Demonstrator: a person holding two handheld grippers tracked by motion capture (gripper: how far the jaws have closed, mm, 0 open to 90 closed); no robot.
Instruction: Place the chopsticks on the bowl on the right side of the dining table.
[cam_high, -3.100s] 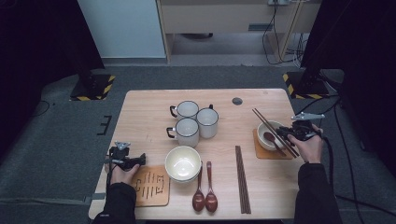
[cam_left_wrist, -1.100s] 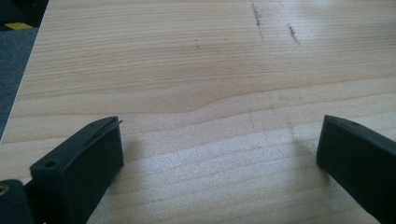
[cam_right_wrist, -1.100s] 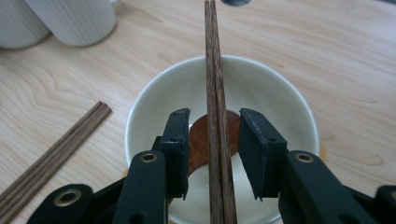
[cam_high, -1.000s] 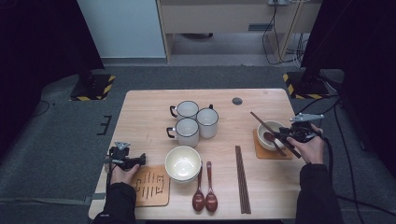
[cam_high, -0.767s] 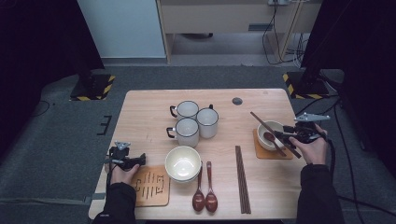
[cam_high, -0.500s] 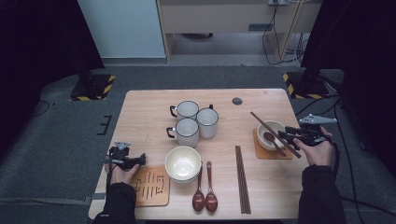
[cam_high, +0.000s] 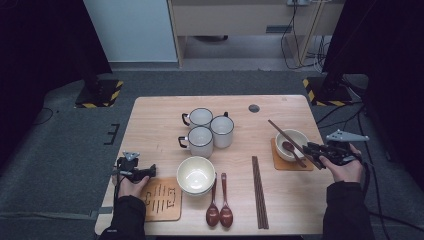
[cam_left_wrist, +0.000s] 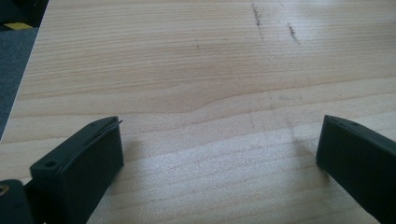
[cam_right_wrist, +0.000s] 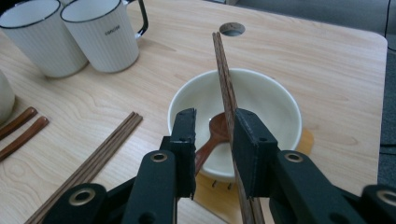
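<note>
1. Between my right gripper's (cam_right_wrist: 212, 135) two black jaws there is a narrow gap; they have just been closing, and I cannot make out whether they press on anything.
2. In that gap I see the handle of the brown spoon (cam_right_wrist: 212, 137), whose head lies inside the small white bowl (cam_right_wrist: 275, 100).
3. Along the inner face of the jaw on the right of my right gripper view runs a pair of dark chopsticks (cam_right_wrist: 226, 88); they lie across the bowl's rim and reach beyond its far edge toward the round hole (cam_right_wrist: 232, 29) in the table (cam_right_wrist: 327, 65).
4. The bowl sits on an orange coaster (cam_right_wrist: 306, 140), near the table's right edge in the high view.
5. Farther out, a second pair of chopsticks (cam_right_wrist: 100, 154) lies flat on the wood, and two more spoons (cam_right_wrist: 21, 128) lie beyond it.
6. Three white mugs (cam_high: 210, 131) stand grouped in the table's middle; a larger bowl (cam_high: 196, 175) stands in front of them.
7. My left gripper (cam_left_wrist: 219, 154) has its jaws spread wide, low over bare wood with nothing between them.
8. In the high view that gripper (cam_high: 145, 172) sits by the table's near left edge, just beside a wooden trivet (cam_high: 161, 199), well apart from the right gripper (cam_high: 312, 150).
</note>
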